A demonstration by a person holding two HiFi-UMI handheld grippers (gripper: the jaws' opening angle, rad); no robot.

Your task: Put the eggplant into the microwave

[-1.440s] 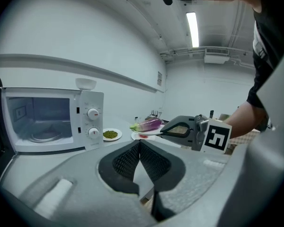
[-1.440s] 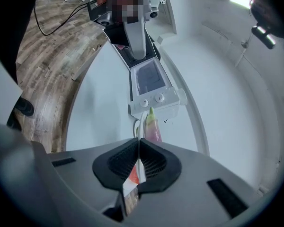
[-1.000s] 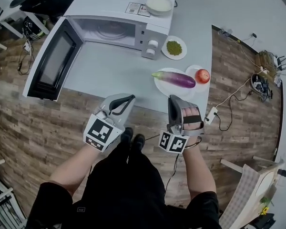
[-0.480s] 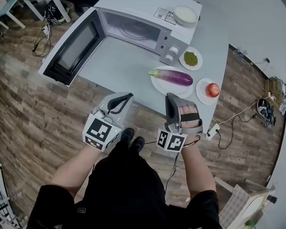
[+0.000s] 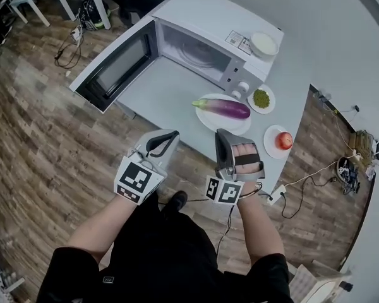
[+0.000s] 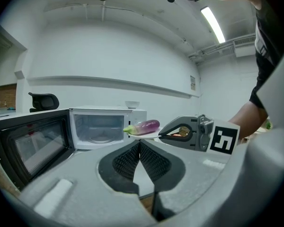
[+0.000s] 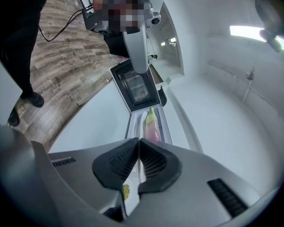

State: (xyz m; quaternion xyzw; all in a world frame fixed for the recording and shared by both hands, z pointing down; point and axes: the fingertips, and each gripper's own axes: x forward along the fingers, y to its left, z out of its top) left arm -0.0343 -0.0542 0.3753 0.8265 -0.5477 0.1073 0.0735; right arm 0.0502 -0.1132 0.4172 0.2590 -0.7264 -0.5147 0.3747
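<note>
Eggplant (image 5: 222,108) lies on a white plate (image 5: 221,125) near the bench's (image 5: 158,96) front edge, beside the microwave (image 5: 221,17), whose door (image 5: 117,68) hangs open, so the cavity looks ready. Your left gripper (image 5: 170,134) and right gripper (image 5: 221,134) hover off that edge, jaws pressed together on nothing. The right one is nearer the plate, so it's probably the picker.

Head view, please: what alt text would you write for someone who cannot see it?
From above: a person holds the left gripper and right gripper, both shut and empty, near a grey table where a purple eggplant lies on a white plate by a microwave with its door open. An apple sits on a small plate nearby.
</note>
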